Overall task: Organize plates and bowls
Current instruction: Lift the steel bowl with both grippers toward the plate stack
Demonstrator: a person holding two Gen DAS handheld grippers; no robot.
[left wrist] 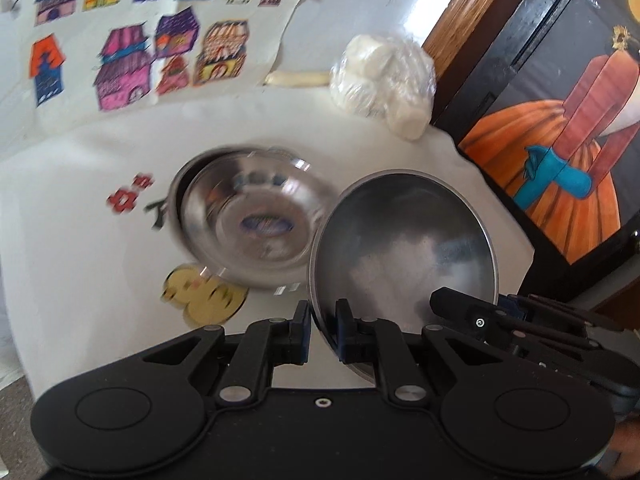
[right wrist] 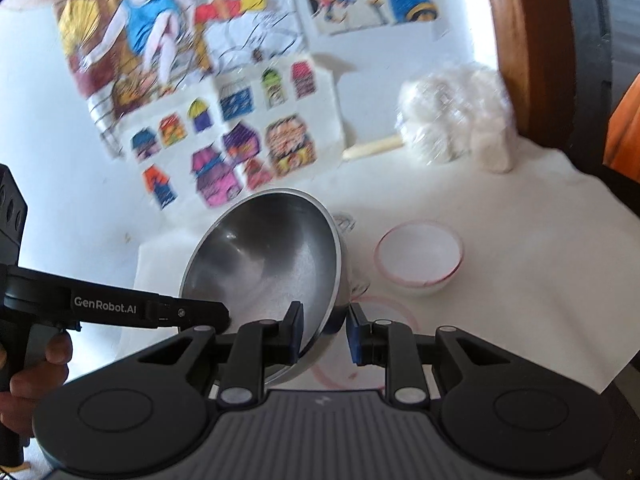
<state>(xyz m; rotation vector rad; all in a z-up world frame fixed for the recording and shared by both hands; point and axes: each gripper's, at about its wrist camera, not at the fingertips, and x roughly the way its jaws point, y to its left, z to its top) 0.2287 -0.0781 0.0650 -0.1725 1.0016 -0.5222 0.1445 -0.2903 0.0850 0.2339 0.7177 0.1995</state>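
— Grippers first: left gripper (left wrist: 323, 330) nearly closed, pinching rim of a steel bowl (left wrist: 404, 248); right gripper (right wrist: 325, 334) narrowly parted, clamped across the rim of that same bowl (right wrist: 264, 272), seen from the other side.

— Reason for double hold?

— Probably steadiness: bowl carried tilted on edge, off the white cloth (left wrist: 100, 272), likely bound for stacking.

— Destination?

— Judged to be nested steel bowls (left wrist: 248, 224) resting on the cloth just beside the held one. White ceramic bowl (right wrist: 419, 258) standing apart, upright, untouched.

— Surroundings?

— Coloured house drawings (left wrist: 132, 56) and bagged white rolls (left wrist: 384, 80) beyond, clear of the work.
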